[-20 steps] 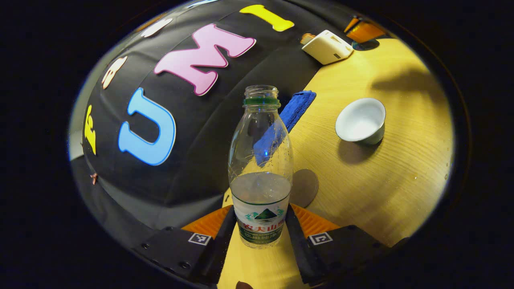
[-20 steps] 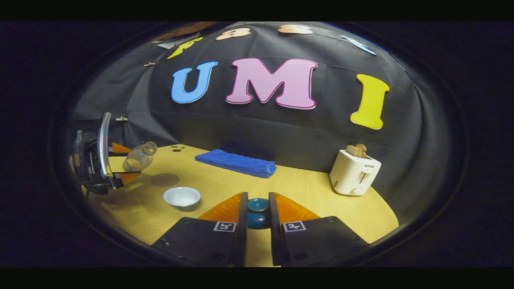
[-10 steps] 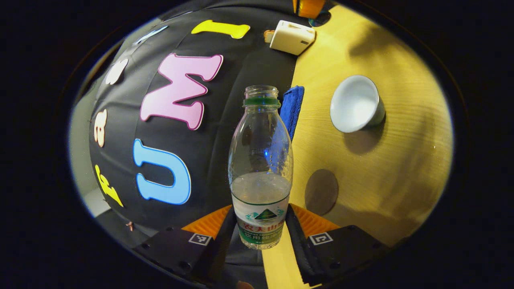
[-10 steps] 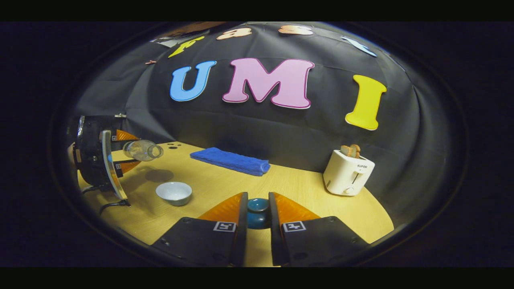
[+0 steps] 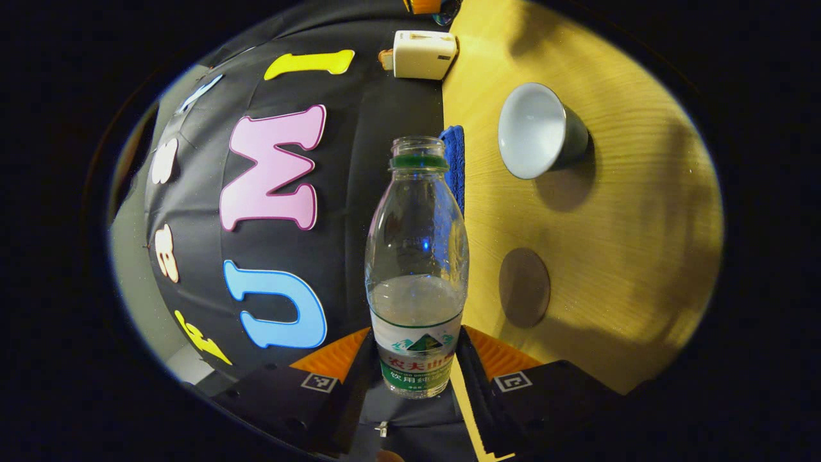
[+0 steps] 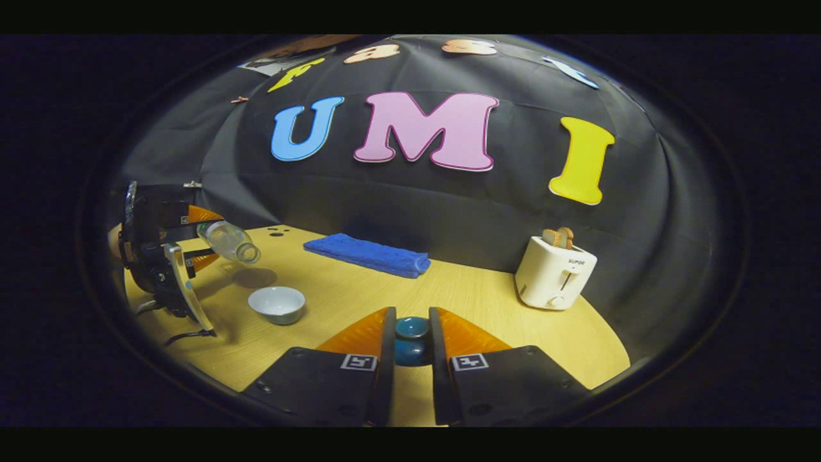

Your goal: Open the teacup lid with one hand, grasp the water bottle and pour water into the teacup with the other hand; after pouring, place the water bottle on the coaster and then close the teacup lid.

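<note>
Table (image 6: 487, 308): bottle (image 5: 417, 269) clamped between left tongs (image 5: 415, 369).

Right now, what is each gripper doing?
Left gripper: shut on the water bottle, tipped toward the teacup.
Right gripper: shut on the teacup lid.

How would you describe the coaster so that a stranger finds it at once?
Start from the wooden table and find the blue towel by the wall. In front of its left end stands the white teacup; just behind it lies the coaster. It is the one flat, dark, round disc there.
</note>
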